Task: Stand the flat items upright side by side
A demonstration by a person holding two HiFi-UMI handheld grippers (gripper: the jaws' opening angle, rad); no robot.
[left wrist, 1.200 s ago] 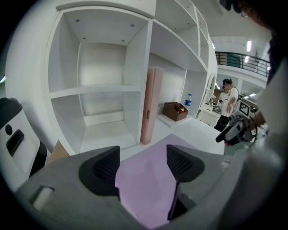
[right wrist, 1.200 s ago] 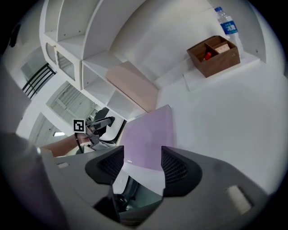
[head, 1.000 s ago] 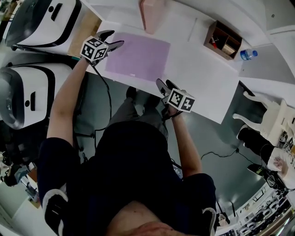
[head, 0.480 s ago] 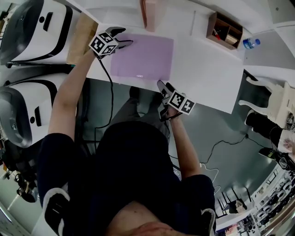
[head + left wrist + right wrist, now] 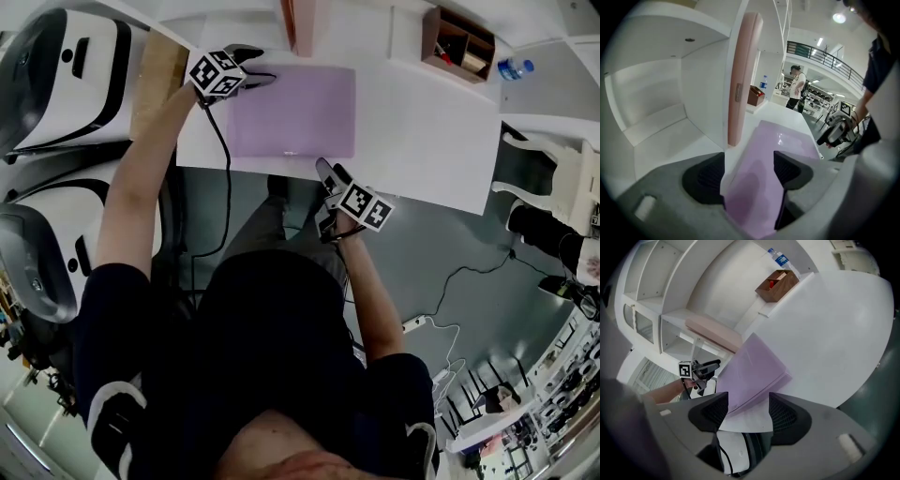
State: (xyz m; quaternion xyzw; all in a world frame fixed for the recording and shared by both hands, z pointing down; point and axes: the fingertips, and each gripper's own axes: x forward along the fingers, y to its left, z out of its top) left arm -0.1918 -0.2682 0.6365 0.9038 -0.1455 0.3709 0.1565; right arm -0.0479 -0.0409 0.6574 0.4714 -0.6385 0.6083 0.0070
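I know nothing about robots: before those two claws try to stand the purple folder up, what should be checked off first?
1. Left claw open: ok, jaws apart.
2. Purple folder within the left claw: ok, its edge runs between the jaws, not yet pinched.
3. Right claw open: ok, jaws apart.
4. Right claw on the folder: not ok, the near edge lies just ahead of its jaws.
5. Pink folder upright to stand beside: ok, it is on edge by the shelf wall.
6. Purple folder upright: not ok, it lies flat on the table.
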